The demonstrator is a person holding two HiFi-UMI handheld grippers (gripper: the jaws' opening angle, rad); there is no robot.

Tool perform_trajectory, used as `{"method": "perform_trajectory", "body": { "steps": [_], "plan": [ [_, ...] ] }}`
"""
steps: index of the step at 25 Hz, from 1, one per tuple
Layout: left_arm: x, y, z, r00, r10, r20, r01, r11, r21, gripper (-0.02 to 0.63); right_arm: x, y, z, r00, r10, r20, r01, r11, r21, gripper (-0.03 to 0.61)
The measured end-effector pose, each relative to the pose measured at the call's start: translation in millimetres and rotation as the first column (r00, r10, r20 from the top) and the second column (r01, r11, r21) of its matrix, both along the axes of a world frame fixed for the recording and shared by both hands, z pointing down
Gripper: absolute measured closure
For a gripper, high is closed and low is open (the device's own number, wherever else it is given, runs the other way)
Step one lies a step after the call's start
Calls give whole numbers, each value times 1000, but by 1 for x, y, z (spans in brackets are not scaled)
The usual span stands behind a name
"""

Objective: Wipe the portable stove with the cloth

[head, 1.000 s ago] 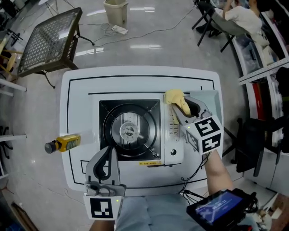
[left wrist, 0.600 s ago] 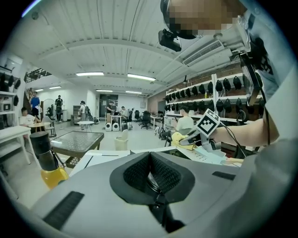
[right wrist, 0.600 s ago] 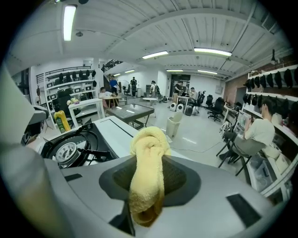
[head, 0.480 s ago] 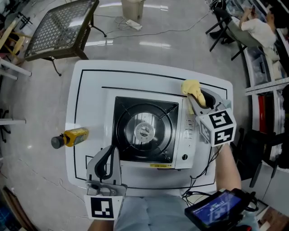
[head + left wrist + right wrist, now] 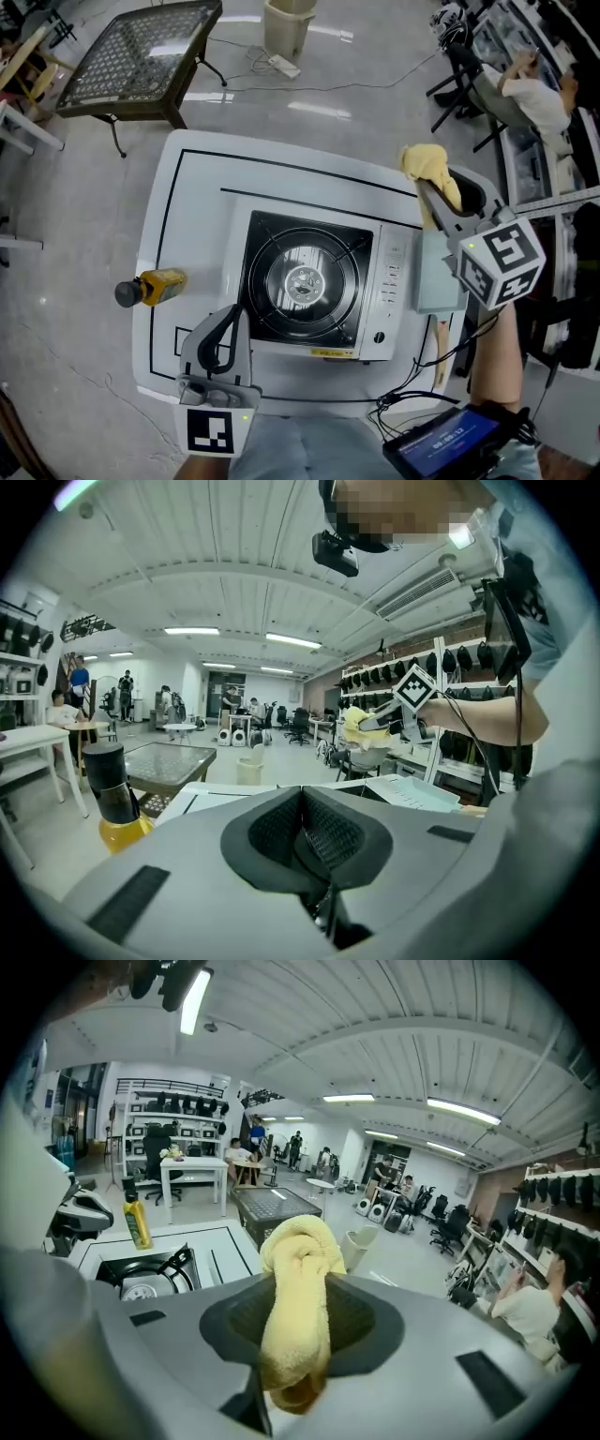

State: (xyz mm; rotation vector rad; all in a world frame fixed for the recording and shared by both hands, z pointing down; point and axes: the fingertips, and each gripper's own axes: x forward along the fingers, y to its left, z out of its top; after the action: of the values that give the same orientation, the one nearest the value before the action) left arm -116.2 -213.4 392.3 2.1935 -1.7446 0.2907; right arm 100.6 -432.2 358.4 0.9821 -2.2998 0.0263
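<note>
The portable stove (image 5: 305, 281) sits in the middle of the white table (image 5: 187, 187), with its burner ring bare and its control strip (image 5: 392, 281) on the right. My right gripper (image 5: 433, 187) hangs above the table's far right corner, beyond the stove's right rear. It is shut on the yellow cloth (image 5: 427, 167), which bulges out between the jaws (image 5: 298, 1307). My left gripper (image 5: 230, 319) is shut and holds nothing; it stays low at the stove's front left corner. From there the cloth (image 5: 361, 726) shows raised in the air.
A yellow bottle (image 5: 150, 287) with a black cap lies on the table's left edge. A grey flap (image 5: 436, 272) lies open at the stove's right. Cables and a tablet (image 5: 450, 441) hang at the front right. A mesh table (image 5: 131, 56), a bin (image 5: 286, 23) and a seated person (image 5: 530, 89) are on the floor beyond.
My right gripper has lifted the cloth off the stove's right rear corner and carried it up and to the right. The left gripper has barely shifted.
</note>
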Motion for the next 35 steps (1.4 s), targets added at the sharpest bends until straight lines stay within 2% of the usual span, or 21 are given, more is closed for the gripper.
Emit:
{"method": "perform_trajectory", "body": {
  "steps": [2,5,9,15,23,27,35],
  "plan": [
    [-3,1,2,1000,2,-6,-2,1000,2,595,-5,5,7,999,-27,-26,27,999,-21,436],
    [-10,4,6,1000,-5,-12,5,1000,-19,595,-13,17,42,995,-76,-63,69,992,-103,436],
    [-24,11,16,1000,-12,-4,11,999,-33,594,-28,34,89,983,-158,-88,135,965,-225,436],
    [-42,21,30,999,-30,-15,29,998,-55,595,-48,36,120,970,-219,-100,176,929,-324,436],
    [-62,28,42,998,-65,-27,62,995,-78,595,-72,37,131,935,-323,-146,252,896,-364,437],
    [-69,32,44,997,-76,-32,73,993,-88,595,-86,37,131,924,-356,-139,281,880,-383,437],
    [-88,37,44,993,-115,-36,112,990,-83,595,-122,36,131,909,-397,-124,325,865,-382,439]
  ]
}}
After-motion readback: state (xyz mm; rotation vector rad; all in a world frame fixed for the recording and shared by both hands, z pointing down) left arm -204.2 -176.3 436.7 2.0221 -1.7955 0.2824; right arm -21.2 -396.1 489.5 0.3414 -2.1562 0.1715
